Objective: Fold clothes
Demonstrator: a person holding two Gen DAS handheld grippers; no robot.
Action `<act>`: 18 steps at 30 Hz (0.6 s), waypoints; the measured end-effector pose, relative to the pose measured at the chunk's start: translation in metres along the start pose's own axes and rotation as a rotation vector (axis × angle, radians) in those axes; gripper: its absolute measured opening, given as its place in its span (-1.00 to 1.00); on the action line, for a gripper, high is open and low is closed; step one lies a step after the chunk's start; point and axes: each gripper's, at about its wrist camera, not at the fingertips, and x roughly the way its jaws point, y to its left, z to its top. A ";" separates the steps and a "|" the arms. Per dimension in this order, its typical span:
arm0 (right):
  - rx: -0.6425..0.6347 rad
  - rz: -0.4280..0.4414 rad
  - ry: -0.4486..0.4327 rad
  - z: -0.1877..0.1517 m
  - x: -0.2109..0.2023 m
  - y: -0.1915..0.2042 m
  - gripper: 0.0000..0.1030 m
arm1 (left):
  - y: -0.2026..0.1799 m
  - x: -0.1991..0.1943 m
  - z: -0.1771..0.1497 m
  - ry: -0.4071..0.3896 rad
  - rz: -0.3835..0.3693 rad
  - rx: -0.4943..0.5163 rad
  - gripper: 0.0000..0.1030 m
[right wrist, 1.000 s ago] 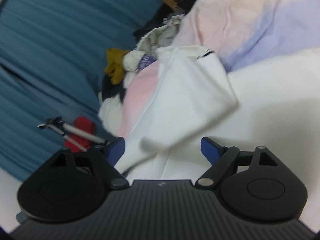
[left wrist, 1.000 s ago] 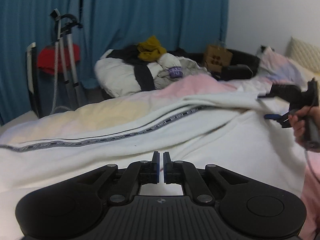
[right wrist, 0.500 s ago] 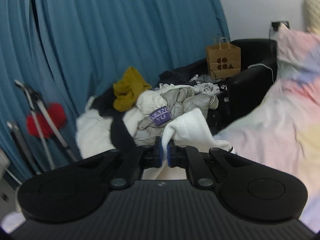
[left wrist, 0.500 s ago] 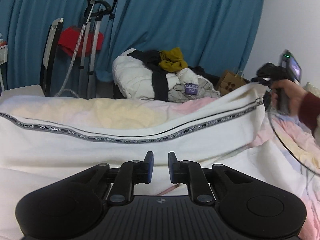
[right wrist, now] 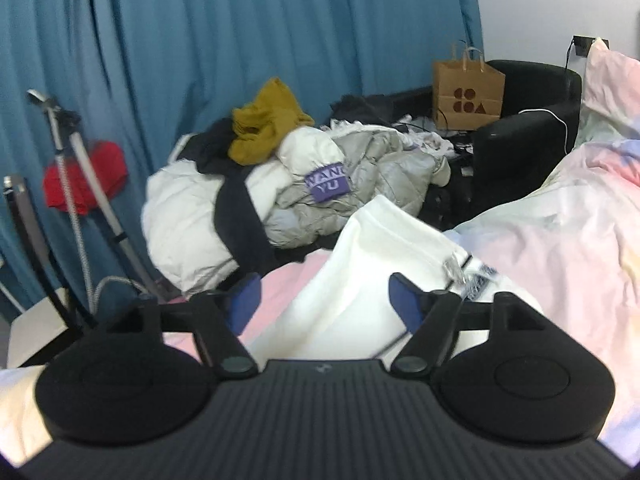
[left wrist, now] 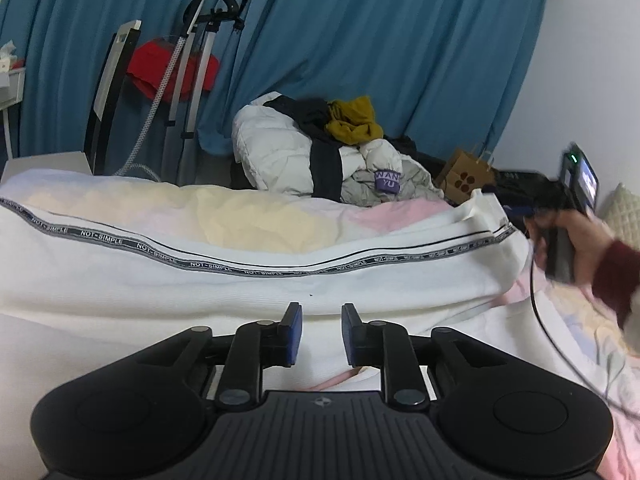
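Left gripper (left wrist: pixel 319 334) has its blue pads a bit apart, nothing pinched, white knit pants (left wrist: pixel 248 280) with a lettered stripe just ahead. Right gripper (right wrist: pixel 325 302) is spread wide, soft cuff end lying loose between the fingers on the pastel bedding (right wrist: pixel 560 240).

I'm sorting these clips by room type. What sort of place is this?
Most likely a bedroom at home: a pastel duvet covers a bed, a pillow lies at its head, blue curtains hang full length, and a pile of clothes sits beside it.
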 end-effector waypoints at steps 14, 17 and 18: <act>0.336 -0.073 0.210 -0.078 -0.013 -0.037 -0.63 | 0.041 0.005 -0.011 0.059 -0.068 -0.331 -0.08; 0.273 -0.094 0.181 -0.065 -0.018 -0.024 -0.88 | 0.061 0.007 -0.013 0.052 -0.099 -0.444 -0.05; 0.244 -0.071 0.146 -0.056 -0.026 -0.019 -0.88 | 0.067 0.007 -0.014 0.047 -0.110 -0.476 -0.05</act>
